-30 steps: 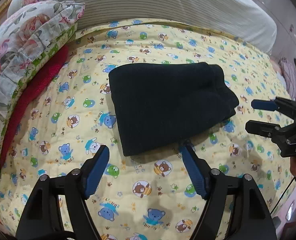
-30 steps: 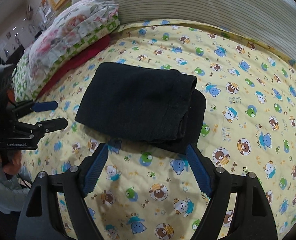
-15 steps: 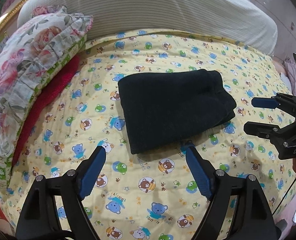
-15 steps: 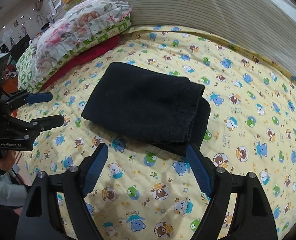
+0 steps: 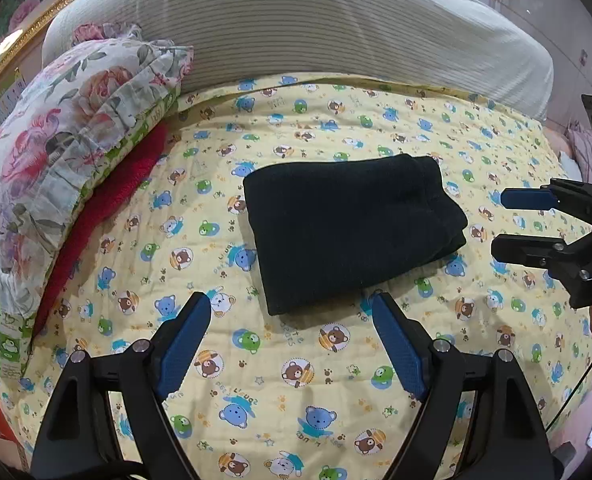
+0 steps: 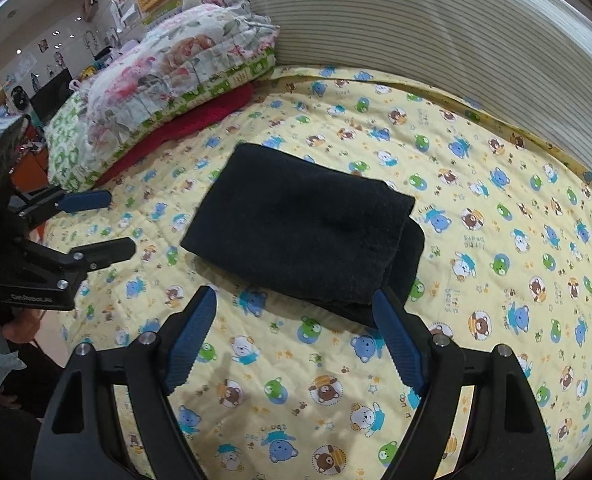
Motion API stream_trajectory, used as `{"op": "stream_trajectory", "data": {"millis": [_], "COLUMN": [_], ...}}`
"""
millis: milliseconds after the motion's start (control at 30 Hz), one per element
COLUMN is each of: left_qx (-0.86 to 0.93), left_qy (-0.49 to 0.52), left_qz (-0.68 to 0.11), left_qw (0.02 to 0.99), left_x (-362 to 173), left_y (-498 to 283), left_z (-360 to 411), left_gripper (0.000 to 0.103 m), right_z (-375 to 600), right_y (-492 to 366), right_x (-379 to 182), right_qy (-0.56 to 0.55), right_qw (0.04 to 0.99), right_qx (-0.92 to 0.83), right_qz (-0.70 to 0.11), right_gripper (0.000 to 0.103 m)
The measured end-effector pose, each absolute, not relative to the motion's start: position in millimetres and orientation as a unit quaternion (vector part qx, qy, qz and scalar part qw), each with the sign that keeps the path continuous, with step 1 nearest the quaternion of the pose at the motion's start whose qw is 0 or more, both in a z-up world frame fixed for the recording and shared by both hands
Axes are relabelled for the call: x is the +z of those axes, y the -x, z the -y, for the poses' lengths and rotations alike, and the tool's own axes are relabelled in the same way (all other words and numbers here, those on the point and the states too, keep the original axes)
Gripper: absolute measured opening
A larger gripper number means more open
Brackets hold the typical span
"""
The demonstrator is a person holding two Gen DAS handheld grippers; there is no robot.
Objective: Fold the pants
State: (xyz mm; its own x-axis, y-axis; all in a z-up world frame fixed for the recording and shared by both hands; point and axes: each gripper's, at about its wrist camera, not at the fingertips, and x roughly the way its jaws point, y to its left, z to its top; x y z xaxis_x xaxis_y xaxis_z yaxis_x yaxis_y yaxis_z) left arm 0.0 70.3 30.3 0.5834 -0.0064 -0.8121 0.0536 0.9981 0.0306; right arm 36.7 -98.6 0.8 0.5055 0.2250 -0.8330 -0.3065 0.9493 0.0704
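1. I see the pants folded into a thick, dark, fuzzy rectangle, lying flat in the middle of the quilt; the layered ends stack up along the edge at 3 o'clock in my left wrist view.
2. From my right wrist view, the same pants show a soft matte nap, rounded corners, and a lower layer peeking out along the edge at 4 o'clock.
3. My left gripper hangs above the quilt with its blue ribbed pads spread wide, nothing between them; the bundle's near corner sits just beyond the tips at 12 o'clock.
4. My right gripper is also spread wide and holds nothing; the pants' near edge lies right at its fingertips.
5. The quilt is yellow, stitched, printed with cartoon bears and frogs, and lies fairly smooth.
6. At 9 to 10 o'clock in the left wrist view, a ruffled floral pillow sits on a red knitted cloth, well apart from the pants.
7. A striped, ribbed headboard cushion bounds the far side at 12 o'clock.
8. In the left wrist view the right gripper shows at 3 o'clock, beside the bundle's layered edge, not touching it.
9. Bare quilt surrounds the pants on every side, widest toward me at 6 o'clock.
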Motion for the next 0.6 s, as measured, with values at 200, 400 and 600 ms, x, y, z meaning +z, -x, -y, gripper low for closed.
{"op": "stream_trajectory", "data": {"millis": [200,400,600], "left_qx": [-0.015,-0.006,0.005], "left_qy": [-0.028,-0.036,-0.04], "left_qz": [-0.459,-0.469,-0.469], "left_qw": [0.888,0.883,0.882], "left_x": [28.6,15.6,3.0], "left_y": [-4.4,-11.0,-17.1], "left_z": [-69.6,-69.5,-71.7], "left_gripper": [0.084,0.084,0.083], "right_z": [93.6,93.6,94.7], "right_y": [-41.6,-43.6,-47.6], "right_x": [-0.1,-10.9,-18.7], "right_qy": [0.051,0.052,0.053], "right_qw": [0.865,0.861,0.86], "right_qx": [0.157,0.152,0.147], "right_qz": [-0.475,-0.483,-0.486], "right_gripper": [0.081,0.081,0.081]}}
